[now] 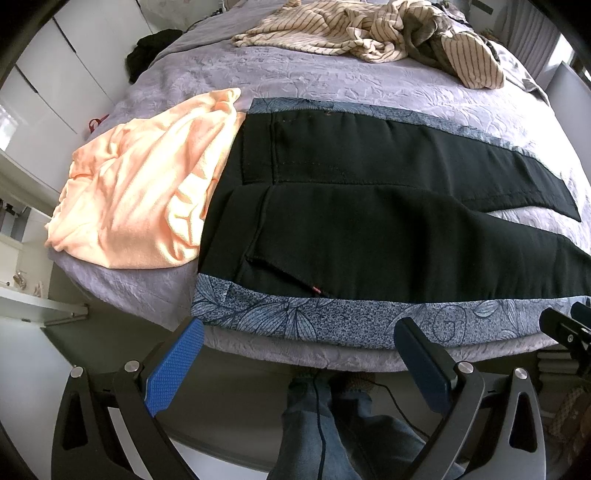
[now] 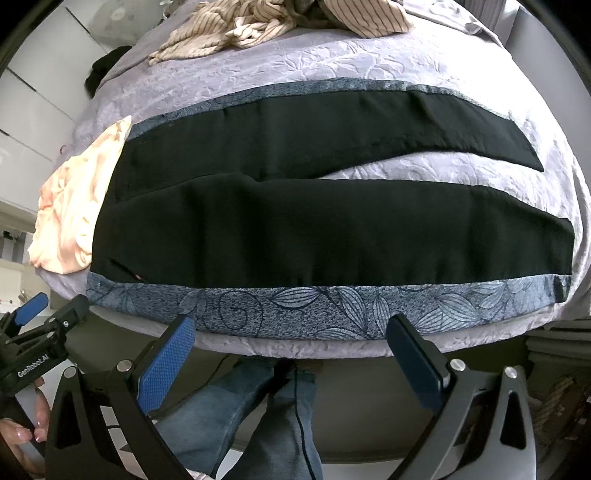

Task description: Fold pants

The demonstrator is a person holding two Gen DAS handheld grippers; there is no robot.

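We see the black pants [image 1: 369, 221] spread flat just ahead of our left claw [image 1: 299, 343] and right claw [image 2: 291, 339], both spread wide and holding nothing. They are matte, smooth-woven, legs forking rightward, lying on a blue leaf-printed cloth [image 2: 314, 306] over the crinkled lilac bed [image 1: 295, 85].

- Black pants [image 2: 332, 221] lie flat across a blue leaf-print cloth [image 2: 332, 314] along the bed's [image 2: 295, 62] near edge, legs spread apart toward the right.
- A peach garment [image 2: 74, 206] touches the waist at the left edge.
- Striped clothes [image 2: 266, 22] sit at the far edge.
- The right tool [image 2: 291, 360] hangs wide apart just off the near edge.
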